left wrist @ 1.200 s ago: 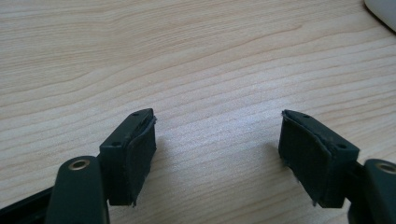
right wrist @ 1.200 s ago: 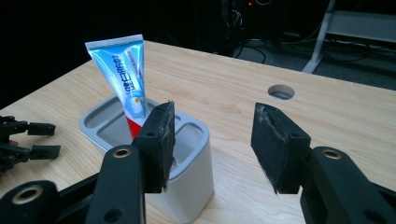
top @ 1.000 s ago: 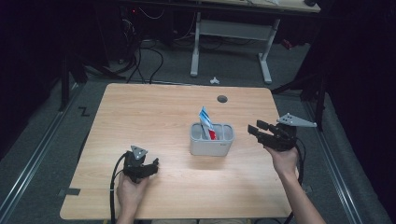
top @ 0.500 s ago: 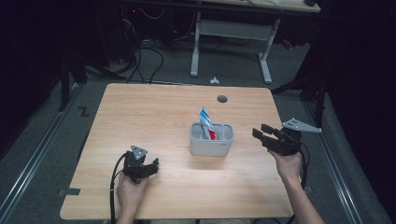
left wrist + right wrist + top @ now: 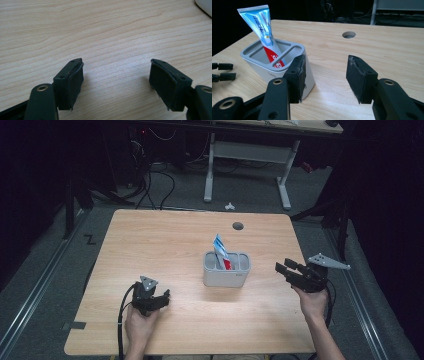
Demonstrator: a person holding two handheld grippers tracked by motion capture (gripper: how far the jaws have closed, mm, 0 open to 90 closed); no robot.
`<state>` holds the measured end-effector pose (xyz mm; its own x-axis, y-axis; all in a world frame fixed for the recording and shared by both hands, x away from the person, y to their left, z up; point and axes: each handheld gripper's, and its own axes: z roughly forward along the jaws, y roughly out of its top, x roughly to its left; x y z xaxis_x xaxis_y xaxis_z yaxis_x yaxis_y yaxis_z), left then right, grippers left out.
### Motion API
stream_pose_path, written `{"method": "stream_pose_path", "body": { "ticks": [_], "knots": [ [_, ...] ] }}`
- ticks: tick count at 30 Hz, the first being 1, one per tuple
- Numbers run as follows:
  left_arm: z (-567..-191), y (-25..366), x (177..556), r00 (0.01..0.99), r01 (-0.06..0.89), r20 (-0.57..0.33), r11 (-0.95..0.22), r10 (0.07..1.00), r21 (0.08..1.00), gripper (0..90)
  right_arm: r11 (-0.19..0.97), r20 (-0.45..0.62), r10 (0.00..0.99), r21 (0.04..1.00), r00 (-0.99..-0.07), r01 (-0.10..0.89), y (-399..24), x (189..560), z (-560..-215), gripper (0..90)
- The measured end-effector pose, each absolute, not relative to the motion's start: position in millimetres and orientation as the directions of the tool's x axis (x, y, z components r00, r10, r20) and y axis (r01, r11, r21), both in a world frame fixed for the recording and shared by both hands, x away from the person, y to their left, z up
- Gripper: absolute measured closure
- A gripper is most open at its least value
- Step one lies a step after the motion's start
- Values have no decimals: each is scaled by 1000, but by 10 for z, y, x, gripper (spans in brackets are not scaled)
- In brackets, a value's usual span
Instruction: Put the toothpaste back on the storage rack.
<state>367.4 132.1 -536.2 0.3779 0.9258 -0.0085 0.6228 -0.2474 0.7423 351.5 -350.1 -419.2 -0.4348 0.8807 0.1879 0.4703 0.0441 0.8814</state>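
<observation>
Two grippers sit low on the pale wooden counter (image 5: 165, 245): the left gripper (image 5: 150, 300) released, resting near its front edge; a grey slotted plastic holder (image 5: 226, 270) mid-counter holds a blue-and-red toothpaste tube (image 5: 220, 251); the right gripper (image 5: 292, 273) released, empty. The dark surrounding room hides detail.

The toothpaste tube (image 5: 265, 32) standing in the grey holder (image 5: 297, 72) carries printed lettering along its blue-and-red face, but the characters are too small and blurred to read. A faint mark on the holder's front wall is likewise illegible.
</observation>
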Motion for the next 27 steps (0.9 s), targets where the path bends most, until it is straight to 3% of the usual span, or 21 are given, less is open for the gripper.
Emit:
{"method": "stream_pose_path", "body": {
  "ticks": [27],
  "knots": [
    [-5361,1320,3671,378,623,-9,-247,926,742,279,21,212,901,850,-379,526,-3656,3417,-4504,506]
  ]
}}
